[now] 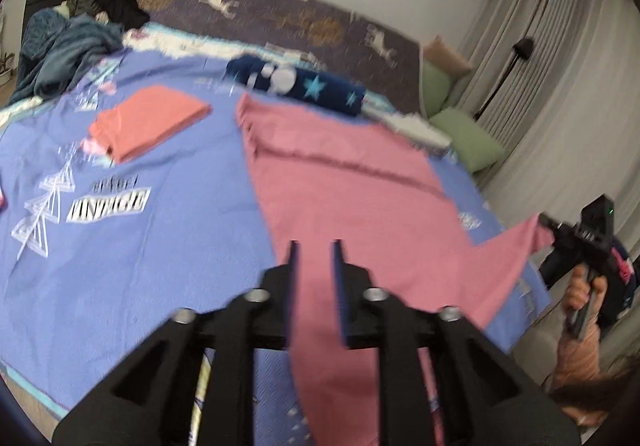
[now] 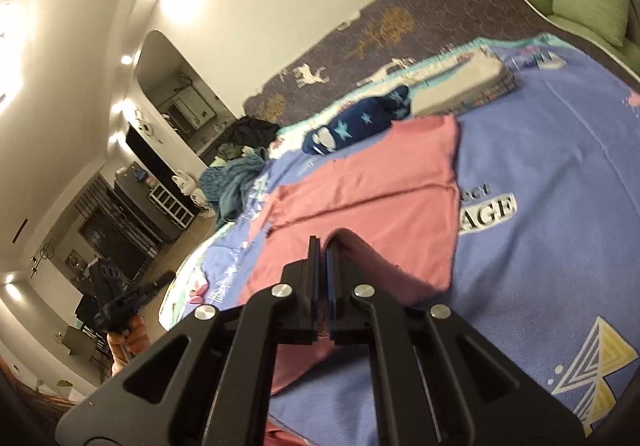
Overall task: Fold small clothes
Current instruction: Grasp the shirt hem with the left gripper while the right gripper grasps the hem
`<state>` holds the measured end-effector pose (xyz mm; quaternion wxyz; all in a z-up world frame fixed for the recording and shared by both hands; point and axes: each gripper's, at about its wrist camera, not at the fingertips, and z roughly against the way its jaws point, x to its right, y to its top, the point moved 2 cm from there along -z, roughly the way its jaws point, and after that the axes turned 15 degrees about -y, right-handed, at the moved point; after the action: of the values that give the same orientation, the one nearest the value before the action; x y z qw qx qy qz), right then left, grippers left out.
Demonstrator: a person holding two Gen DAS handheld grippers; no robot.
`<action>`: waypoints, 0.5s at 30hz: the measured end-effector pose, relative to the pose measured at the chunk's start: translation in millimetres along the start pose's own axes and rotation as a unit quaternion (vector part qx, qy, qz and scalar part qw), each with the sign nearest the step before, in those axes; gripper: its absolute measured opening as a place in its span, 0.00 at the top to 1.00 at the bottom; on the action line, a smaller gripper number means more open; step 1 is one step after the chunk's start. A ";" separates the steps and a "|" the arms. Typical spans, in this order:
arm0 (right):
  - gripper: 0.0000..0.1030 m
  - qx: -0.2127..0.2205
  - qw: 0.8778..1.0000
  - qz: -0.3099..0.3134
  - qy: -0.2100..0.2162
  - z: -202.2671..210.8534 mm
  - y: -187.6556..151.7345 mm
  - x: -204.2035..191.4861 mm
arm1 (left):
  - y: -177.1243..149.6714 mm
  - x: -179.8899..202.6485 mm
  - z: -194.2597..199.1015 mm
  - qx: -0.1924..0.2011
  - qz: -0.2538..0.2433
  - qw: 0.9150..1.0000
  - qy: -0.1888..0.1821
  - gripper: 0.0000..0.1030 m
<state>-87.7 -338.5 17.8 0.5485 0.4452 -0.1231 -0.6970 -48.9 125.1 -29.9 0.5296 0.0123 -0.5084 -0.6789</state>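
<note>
While pink garment (image 1: pixel 344 181) mid-fold on bed: right claw (image 2: pixel 323 242) clamped on corner, left claw (image 1: pixel 316 246) apart; next, regrip.

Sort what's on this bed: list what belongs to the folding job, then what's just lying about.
Job:
- pink garment
- folded orange garment
- left gripper, open
- right gripper, shut on the pink garment

Lying about:
- star-print navy bundle
- blue blanket
- green cushions

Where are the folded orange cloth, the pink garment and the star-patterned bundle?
Orange cloth (image 1: pixel 150 121): left wrist view, middle of its top.
Pink garment (image 1: pixel 344 181): left wrist view, its flat middle.
Star bundle (image 2: pixel 356 127): right wrist view, its dark blue middle.
</note>
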 end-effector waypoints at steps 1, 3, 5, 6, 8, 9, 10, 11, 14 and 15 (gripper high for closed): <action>0.97 -0.006 1.000 -0.007 -0.002 -3.6 -2.9 4.8 | -10.4 -8.0 -4.5 -0.014 0.010 1.000 0.009 0.60; 0.97 -0.016 1.000 -0.021 -0.005 -8.1 -8.0 14.6 | -26.3 -16.8 -9.3 -0.037 0.019 0.999 0.016 0.60; 0.97 -0.021 0.999 -0.027 -0.010 -7.7 -12.8 21.5 | -42.6 -23.4 -11.7 -0.058 0.027 0.998 0.015 0.56; 0.97 -0.022 0.999 -0.029 -0.013 -6.7 -15.3 24.3 | -51.5 -25.6 -12.1 -0.070 0.032 0.997 0.010 0.53; 0.97 -0.024 0.999 -0.033 -0.016 -3.2 -19.7 27.8 | -62.6 -25.7 -15.3 -0.086 0.036 0.996 0.004 0.51; 0.97 -0.023 0.999 -0.033 -0.016 -1.5 -21.2 27.8 | -67.6 -24.1 -15.3 -0.091 0.032 0.995 0.001 0.48; 0.97 -0.021 0.999 -0.032 -0.017 0.7 -23.1 27.4 | -71.2 -20.9 -13.6 -0.091 0.021 0.996 0.000 0.45; 0.97 -0.020 0.999 -0.030 -0.017 2.9 -25.1 26.8 | -74.3 -18.5 -12.8 -0.092 0.015 0.996 -0.002 0.45; 0.97 -0.016 0.999 -0.026 -0.018 7.4 -30.9 23.7 | -81.4 -14.3 -11.0 -0.100 0.009 0.995 -0.006 0.45; 0.97 -0.015 0.999 -0.026 -0.019 7.8 -31.4 23.2 | -84.4 -12.8 -9.8 -0.103 0.012 0.995 -0.012 0.45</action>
<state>-114.2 -349.6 -9.7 0.5344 0.4267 -0.1110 -0.7211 -97.5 121.3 -100.6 0.5300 -0.0569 -0.4427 -0.7210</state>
